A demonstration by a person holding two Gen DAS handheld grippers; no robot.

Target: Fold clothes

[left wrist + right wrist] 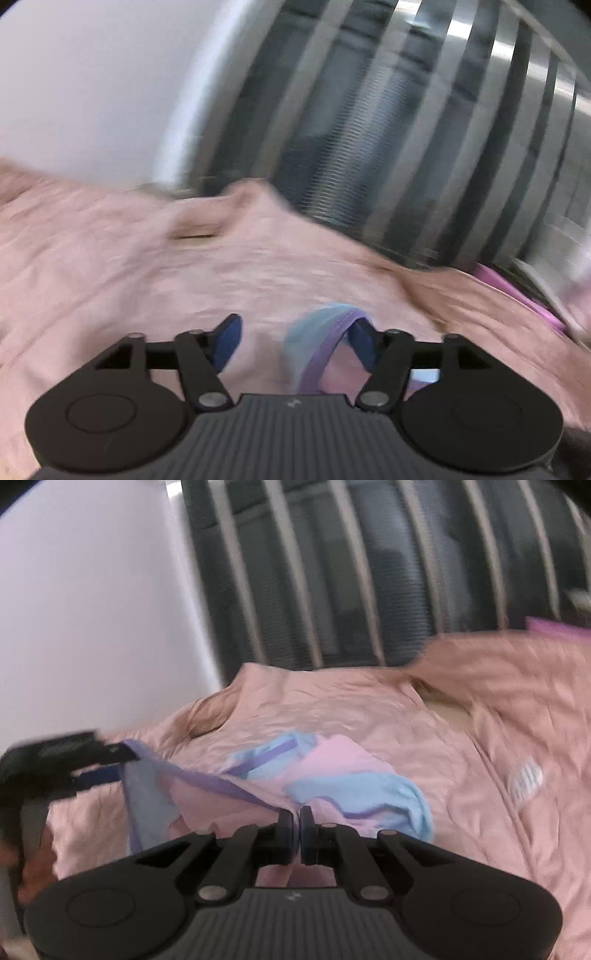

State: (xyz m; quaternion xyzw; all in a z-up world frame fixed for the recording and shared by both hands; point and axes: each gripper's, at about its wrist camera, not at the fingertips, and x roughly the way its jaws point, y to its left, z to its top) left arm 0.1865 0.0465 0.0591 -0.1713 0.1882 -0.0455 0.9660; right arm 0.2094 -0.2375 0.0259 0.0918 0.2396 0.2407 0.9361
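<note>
A small pink, light-blue and purple garment (332,775) lies on top of a large pink jacket (498,709). My right gripper (297,827) is shut on the small garment's purple-trimmed edge. My left gripper (293,339) has its jaws wide apart; a fold of the small garment (314,339) drapes over its right finger (364,343). In the right wrist view the left gripper (110,764) shows at the left, at the other end of the purple trim. Both views are blurred by motion.
The pink jacket (147,266) covers most of the surface. Behind it stand a white wall (81,81) and a railing of pale vertical bars (369,572). A magenta item (517,295) lies at the right edge.
</note>
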